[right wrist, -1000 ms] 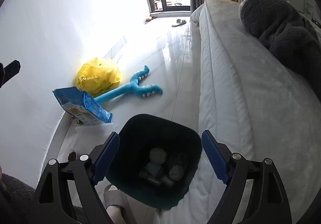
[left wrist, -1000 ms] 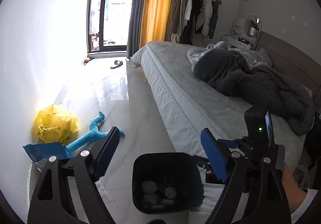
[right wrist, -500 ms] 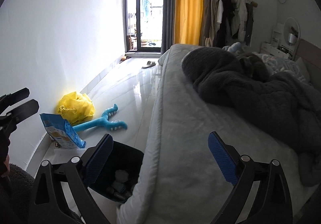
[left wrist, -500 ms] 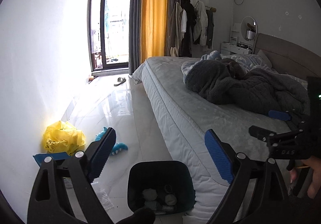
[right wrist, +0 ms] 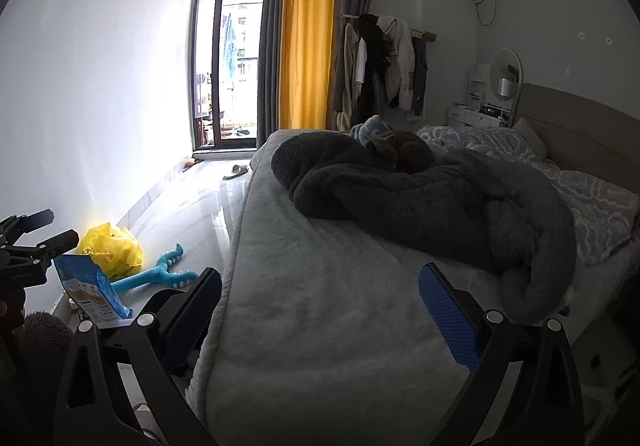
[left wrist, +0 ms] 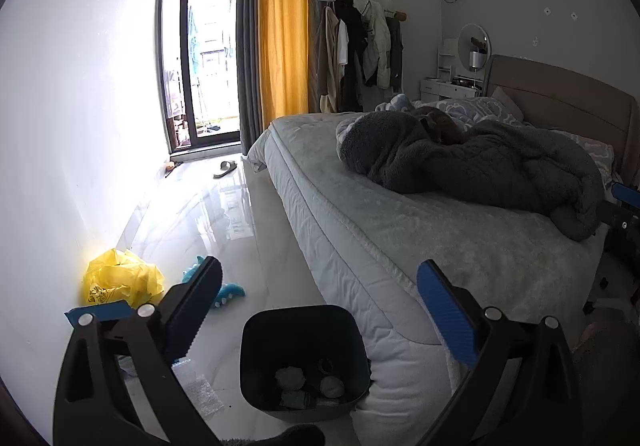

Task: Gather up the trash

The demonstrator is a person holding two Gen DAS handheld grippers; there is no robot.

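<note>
A dark trash bin [left wrist: 304, 358] stands on the floor by the bed corner, holding several crumpled bits of trash [left wrist: 290, 378]. My left gripper [left wrist: 320, 298] is open and empty, raised above the bin. My right gripper [right wrist: 320, 302] is open and empty, raised over the bed's near end; the bin is hidden there. A yellow plastic bag [left wrist: 120, 282] [right wrist: 110, 248] and a blue snack bag [right wrist: 90, 292] lie by the left wall. A bubble-wrap scrap [left wrist: 200, 394] lies on the floor left of the bin.
The bed [left wrist: 420, 230] with a dark grey blanket [right wrist: 420, 198] fills the right. A blue toy [right wrist: 156, 274] lies on the glossy floor [left wrist: 208, 214]. A slipper [left wrist: 226, 168] lies near the balcony door. The left gripper's fingers [right wrist: 40, 234] show at the right wrist view's left edge.
Both grippers have lifted and tilted up from over the bin, so the views now look across the room. The right gripper has swung over the bed. Both stayed open.
</note>
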